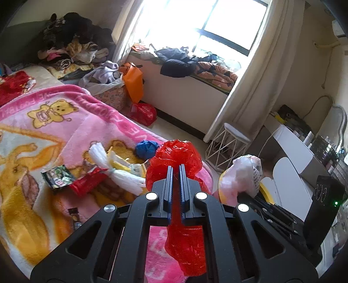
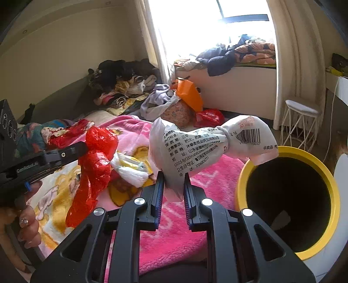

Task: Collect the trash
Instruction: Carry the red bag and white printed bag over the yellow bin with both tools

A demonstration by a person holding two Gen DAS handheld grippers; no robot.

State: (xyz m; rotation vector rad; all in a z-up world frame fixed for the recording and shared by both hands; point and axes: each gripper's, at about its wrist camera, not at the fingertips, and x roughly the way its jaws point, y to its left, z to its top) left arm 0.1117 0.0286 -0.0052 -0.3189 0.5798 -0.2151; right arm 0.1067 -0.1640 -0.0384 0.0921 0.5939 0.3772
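A: Where is the left wrist camera sitting?

B: It is riding just behind the left gripper (image 1: pixel 176 167), whose fingers are filling the lower centre of the frame. It is looking across the pink blanket (image 1: pixel 65 122) toward the window (image 1: pixel 217 24) at the top.

A: And the right one?

B: It is sitting close behind the right gripper (image 2: pixel 173 176), facing the same window (image 2: pixel 217 13), with the yellow-rimmed bin (image 2: pixel 243 174) very near at lower right.

A: What are both views sharing?

B: Both are showing the blanket, the orange bag (image 1: pixel 132 85) (image 2: pixel 189 93), the white stool (image 1: pixel 230 141) (image 2: pixel 301 115), and each other's gripper at the frame edge.
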